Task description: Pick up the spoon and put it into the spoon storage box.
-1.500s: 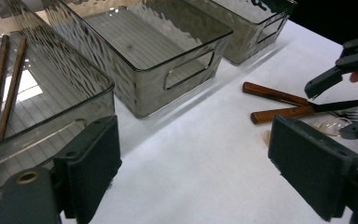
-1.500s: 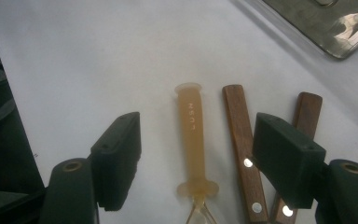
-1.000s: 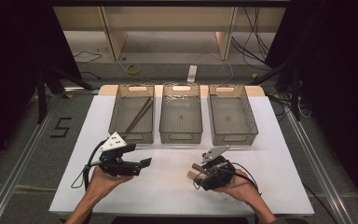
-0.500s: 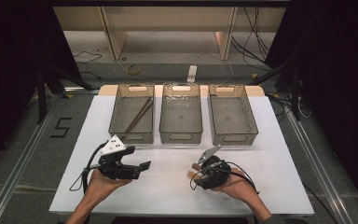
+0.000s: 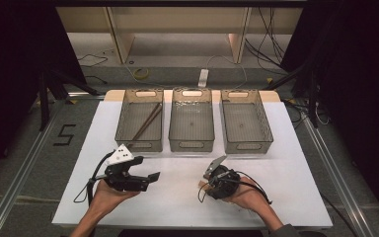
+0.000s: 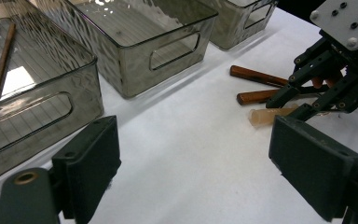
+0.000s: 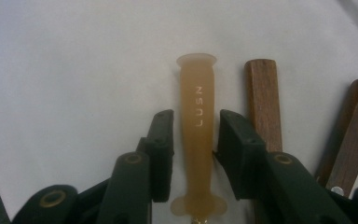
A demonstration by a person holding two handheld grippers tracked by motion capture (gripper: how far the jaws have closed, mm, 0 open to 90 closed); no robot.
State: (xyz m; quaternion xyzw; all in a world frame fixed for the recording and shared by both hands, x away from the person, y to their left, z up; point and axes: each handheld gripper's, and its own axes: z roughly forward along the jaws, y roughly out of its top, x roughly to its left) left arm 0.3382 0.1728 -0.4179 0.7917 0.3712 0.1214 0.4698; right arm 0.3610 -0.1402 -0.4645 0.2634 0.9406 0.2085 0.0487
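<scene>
The right gripper straddles a translucent amber handle marked LUSN, lying flat on the white tabletop; its jaws sit narrowly apart, whether touching it I cannot tell. The handle's long axis runs along the jaws. Two wooden handles lie just beside it. The left gripper gapes wide, empty.

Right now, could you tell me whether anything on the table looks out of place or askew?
Nothing looks damaged or spilled. Two chopsticks lie slantwise in the left bin, while the other two bins are empty. A tan silicone handle and two wooden handles lie loose on the white table at the right gripper, whose jaws straddle the tan one.
</scene>
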